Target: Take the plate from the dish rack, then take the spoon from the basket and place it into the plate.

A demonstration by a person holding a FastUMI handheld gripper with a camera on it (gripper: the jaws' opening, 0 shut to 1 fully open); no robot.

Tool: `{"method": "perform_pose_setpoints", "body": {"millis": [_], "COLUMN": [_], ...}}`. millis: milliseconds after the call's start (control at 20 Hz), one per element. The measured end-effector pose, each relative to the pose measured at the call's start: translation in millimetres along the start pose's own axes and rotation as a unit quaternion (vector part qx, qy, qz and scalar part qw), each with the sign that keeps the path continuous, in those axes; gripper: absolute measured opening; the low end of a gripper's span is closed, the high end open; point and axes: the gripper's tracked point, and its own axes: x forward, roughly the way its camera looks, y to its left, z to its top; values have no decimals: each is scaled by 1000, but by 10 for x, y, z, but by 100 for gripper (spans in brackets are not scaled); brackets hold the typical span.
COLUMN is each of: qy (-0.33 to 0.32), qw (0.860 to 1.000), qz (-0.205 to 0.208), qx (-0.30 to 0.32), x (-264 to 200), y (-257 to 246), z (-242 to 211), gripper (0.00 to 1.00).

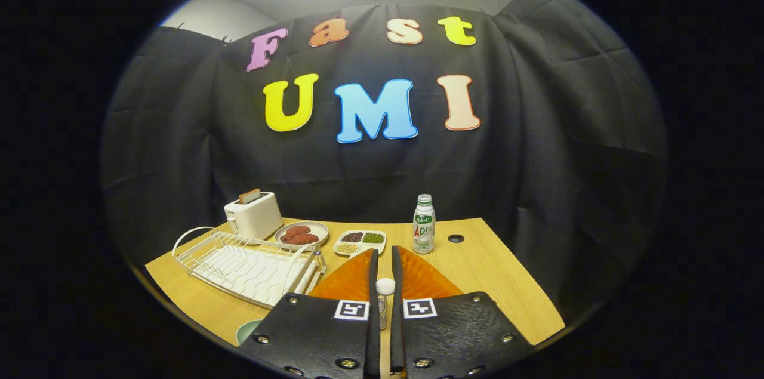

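Clamped on a spoon (385,295) — gripper (382,256) fingers close together, white spoon end and handle pinched between them, above an orange plate (427,277) on the table (495,271). Left of the fingers, a wire rack (250,265) — beyond it a toaster (253,215), a dish of red food (301,233), a divided tray (360,242). Just beyond the plate, a bottle (424,224), upright.

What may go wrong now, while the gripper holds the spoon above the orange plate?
1. The gripper seems to pinch the thin spoon in a narrow grip; it may slip or bounce off the plate on release.
2. The bottle stands just beyond the plate; a forward push could tip it.
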Motion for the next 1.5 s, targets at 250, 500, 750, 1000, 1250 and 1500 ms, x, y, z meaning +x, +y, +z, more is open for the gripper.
{"method": "perform_pose_setpoints", "body": {"millis": [250,500,750,1000,1250,1500], "qy": [12,43,66,84,113,127], "qw": [1000,998,996,994,990,983], "qz": [0,20,39,58,71,100], "qx": [-21,-37,-37,-48,-52,-84], "x": [-331,-481,-553,-602,-566,-456], "y": [143,442,777,1027,1210,1478], "z": [68,-111,-290,-440,-666,-855], "gripper": [6,7,6,6,6,6]}}
